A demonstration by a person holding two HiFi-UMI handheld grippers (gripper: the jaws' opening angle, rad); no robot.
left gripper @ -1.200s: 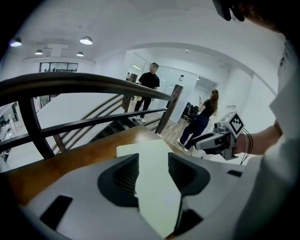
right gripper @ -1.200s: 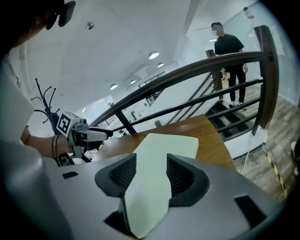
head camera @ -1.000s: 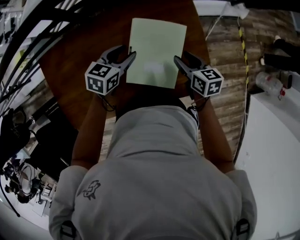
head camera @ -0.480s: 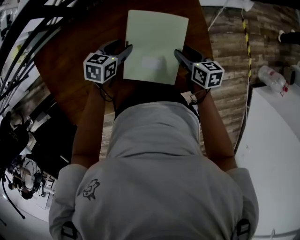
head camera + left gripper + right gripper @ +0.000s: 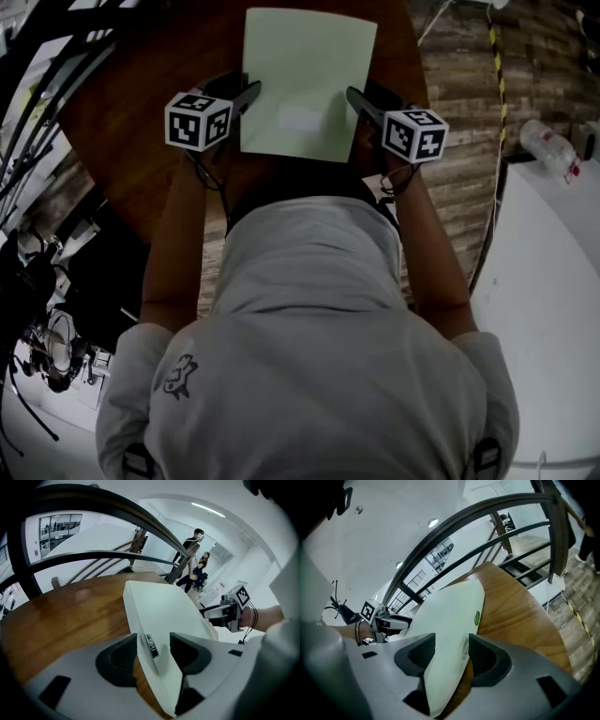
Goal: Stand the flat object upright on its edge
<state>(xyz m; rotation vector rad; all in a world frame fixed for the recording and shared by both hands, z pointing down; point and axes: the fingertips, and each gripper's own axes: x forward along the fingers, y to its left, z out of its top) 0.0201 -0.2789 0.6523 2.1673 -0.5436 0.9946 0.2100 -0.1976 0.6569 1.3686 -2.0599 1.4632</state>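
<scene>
The green board [image 5: 307,80] lies almost flat on the table [image 5: 131,112], not yet upright. The left hand-held gripper [image 5: 244,92] and right hand-held gripper [image 5: 356,96] have just been opening, and their spread jaws loosely straddle its side edges.

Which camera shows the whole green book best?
The head view: the book is seen from above, all four edges showing, over the table. The left gripper view shows only one side edge and a slanted face; the right gripper view shows the other edge, with a green dot.
</scene>
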